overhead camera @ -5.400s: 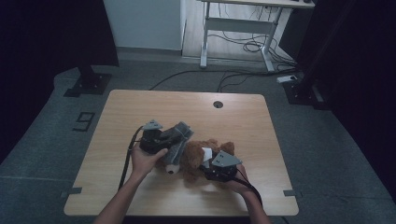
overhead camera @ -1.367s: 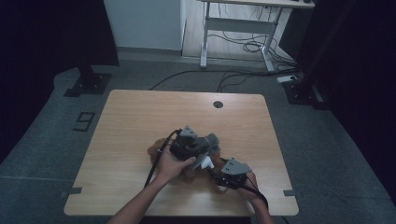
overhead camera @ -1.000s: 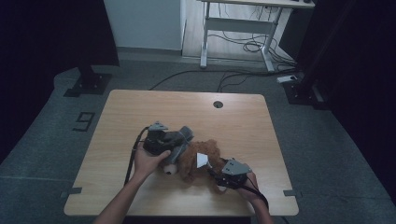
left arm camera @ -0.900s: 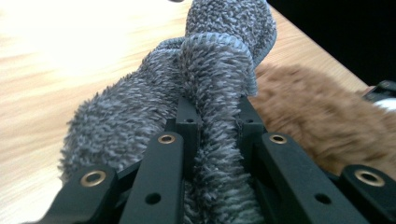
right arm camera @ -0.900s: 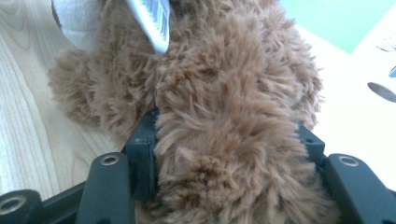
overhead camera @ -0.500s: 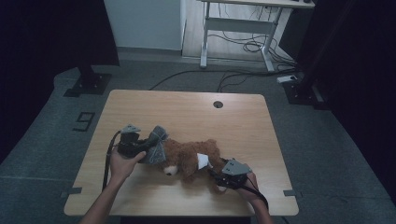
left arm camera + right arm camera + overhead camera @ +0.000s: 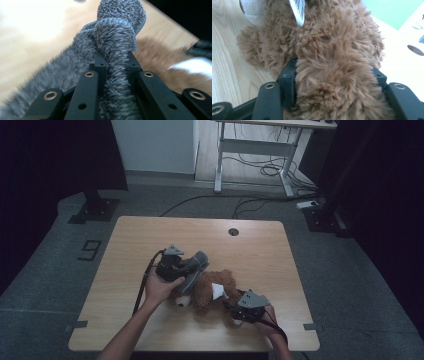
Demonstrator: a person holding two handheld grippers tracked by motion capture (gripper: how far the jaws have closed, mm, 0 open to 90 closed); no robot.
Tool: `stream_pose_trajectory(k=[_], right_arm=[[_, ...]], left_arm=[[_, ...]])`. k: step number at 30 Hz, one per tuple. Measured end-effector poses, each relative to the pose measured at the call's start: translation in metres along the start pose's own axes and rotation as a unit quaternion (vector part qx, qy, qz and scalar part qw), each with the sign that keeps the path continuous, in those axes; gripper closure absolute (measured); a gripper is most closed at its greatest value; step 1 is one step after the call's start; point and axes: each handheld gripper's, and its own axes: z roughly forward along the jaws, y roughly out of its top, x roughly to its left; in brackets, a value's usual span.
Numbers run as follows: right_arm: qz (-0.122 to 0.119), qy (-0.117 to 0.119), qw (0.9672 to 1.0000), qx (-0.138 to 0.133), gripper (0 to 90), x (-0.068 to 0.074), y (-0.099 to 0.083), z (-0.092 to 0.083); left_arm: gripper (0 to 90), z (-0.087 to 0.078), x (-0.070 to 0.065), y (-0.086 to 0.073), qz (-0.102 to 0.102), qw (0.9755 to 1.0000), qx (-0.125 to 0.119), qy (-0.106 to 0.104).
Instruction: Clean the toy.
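A brown teddy bear (image 7: 207, 292) lies on the wooden table (image 7: 260, 255) near its front edge, with a white tag (image 7: 218, 291) on its body. A grey fuzzy cloth (image 7: 194, 270) rests against the bear's head end. My left gripper (image 7: 189, 269) is shut on a fold of this cloth (image 7: 117, 42); the left gripper view has the bear (image 7: 155, 55) behind it. At the bear's right side my right gripper (image 7: 234, 309) is shut on a thick tuft of brown fur (image 7: 332, 75), with the tag (image 7: 297, 8) above the jaws.
A round cable hole (image 7: 233, 231) sits near the table's far edge. Beyond the table stand a white desk frame (image 7: 250, 150) with cables on the floor and two black stand bases (image 7: 95, 207). A "9" marker (image 7: 90, 250) lies on the floor at left.
My left gripper swung left with the grey cloth, away from the bear, then came back right against the bear's head. The right gripper stayed put on the bear.
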Motion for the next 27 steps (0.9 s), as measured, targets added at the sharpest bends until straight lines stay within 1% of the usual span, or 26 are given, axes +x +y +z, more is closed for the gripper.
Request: stream_pose_trajectory(k=[1,3,4,5,6,7,8,9,10,11,12,13,14,15,16,17,19,20,22,23,24,25,26,27], right_arm=[[-0.001,0.0,1.0,0.0,40.9,0.0,0.0,0.0],[-0.005,0.0,1.0,-0.001,39.4,0.001,0.001,0.0],[-0.005,0.002,1.0,-0.001,38.6,0.001,0.001,0.0],[-0.005,0.002,1.0,-0.001,38.6,0.001,0.001,0.0],[-0.005,0.004,1.0,0.0,37.5,0.001,0.002,0.0],[0.006,0.015,0.9999,-0.002,33.8,0.0,0.005,-0.003],[0.006,0.015,0.9999,-0.002,33.8,0.0,0.005,-0.003],[0.036,0.03,0.9988,-0.018,32.0,-0.002,0.01,-0.009],[0.053,0.038,0.9974,-0.03,31.3,-0.005,0.012,-0.013],[0.071,0.045,0.9957,-0.039,30.4,-0.007,0.015,-0.017],[0.071,0.045,0.9957,-0.039,30.4,-0.007,0.015,-0.017],[0.1,0.061,0.9918,-0.051,24.2,-0.013,0.023,-0.023],[0.108,0.063,0.9907,-0.054,21.7,-0.016,0.027,-0.025],[0.115,0.062,0.9898,-0.058,20.2,-0.018,0.032,-0.027],[0.12,0.061,0.989,-0.06,18.1,-0.021,0.036,-0.028],[0.124,0.06,0.989,-0.055,15.5,-0.024,0.04,-0.027],[0.129,0.06,0.9891,-0.037,13.4,-0.032,0.048,-0.023],[0.136,0.062,0.9883,-0.029,13.3,-0.038,0.05,-0.022],[0.156,0.071,0.9849,-0.026,13.0,-0.047,0.055,-0.019],[0.163,0.075,0.9835,-0.02,12.9,-0.049,0.056,-0.017],[0.167,0.079,0.9827,-0.01,12.4,-0.05,0.056,-0.013],[0.169,0.088,0.9817,0.006,11.3,-0.048,0.055,-0.008],[0.169,0.088,0.9817,0.006,11.3,-0.048,0.055,-0.008],[0.166,0.105,0.9797,0.041,7.4,-0.039,0.049,0.004]], left_arm=[[77.6,0.004,0.003,-0.005,-0.006,1.0,0.002,-0.005],[78.0,0.004,0.007,-0.013,-0.02,0.9996,-0.008,-0.019],[78.1,0.004,0.007,-0.013,-0.02,0.9996,-0.008,-0.019],[78.1,0.002,0.008,-0.016,-0.023,0.9994,-0.01,-0.025],[78.2,0.001,0.008,-0.018,-0.022,0.9993,-0.009,-0.027],[78.4,-0.002,0.003,-0.025,-0.011,0.9996,-0.011,-0.022],[78.4,-0.002,0.003,-0.025,-0.011,0.9996,-0.011,-0.022],[78.5,-0.005,-0.001,-0.032,-0.002,0.9997,-0.018,-0.019],[78.6,-0.005,-0.001,-0.032,-0.002,0.9997,-0.018,-0.019],[78.6,-0.008,-0.003,-0.041,-0.001,0.9993,-0.031,-0.023],[78.6,-0.008,-0.003,-0.041,-0.001,0.9993,-0.031,-0.023],[78.7,-0.01,-0.005,-0.048,-0.001,0.9988,-0.041,-0.027],[78.7,-0.01,-0.005,-0.048,-0.001,0.9988,-0.041,-0.027],[78.7,-0.013,-0.006,-0.054,-0.003,0.9983,-0.049,-0.03],[78.7,-0.013,-0.006,-0.054,-0.003,0.9983,-0.049,-0.03],[78.7,-0.015,-0.008,-0.059,0.002,0.9981,-0.055,-0.028],[78.7,-0.017,-0.012,-0.063,0.009,0.9979,-0.059,-0.025],[78.7,-0.019,-0.013,-0.065,0.012,0.9977,-0.062,-0.024],[78.7,-0.02,-0.014,-0.068,0.012,0.9975,-0.065,-0.025],[78.7,-0.022,-0.013,-0.071,0.009,0.9969,-0.071,-0.031],[78.7,-0.022,-0.012,-0.072,0.006,0.9967,-0.073,-0.035],[78.7,-0.023,-0.012,-0.074,0.003,0.9964,-0.075,-0.039],[78.7,-0.023,-0.012,-0.074,0.003,0.9964,-0.075,-0.039],[78.6,-0.025,-0.011,-0.076,0.001,0.9963,-0.074,-0.044]])
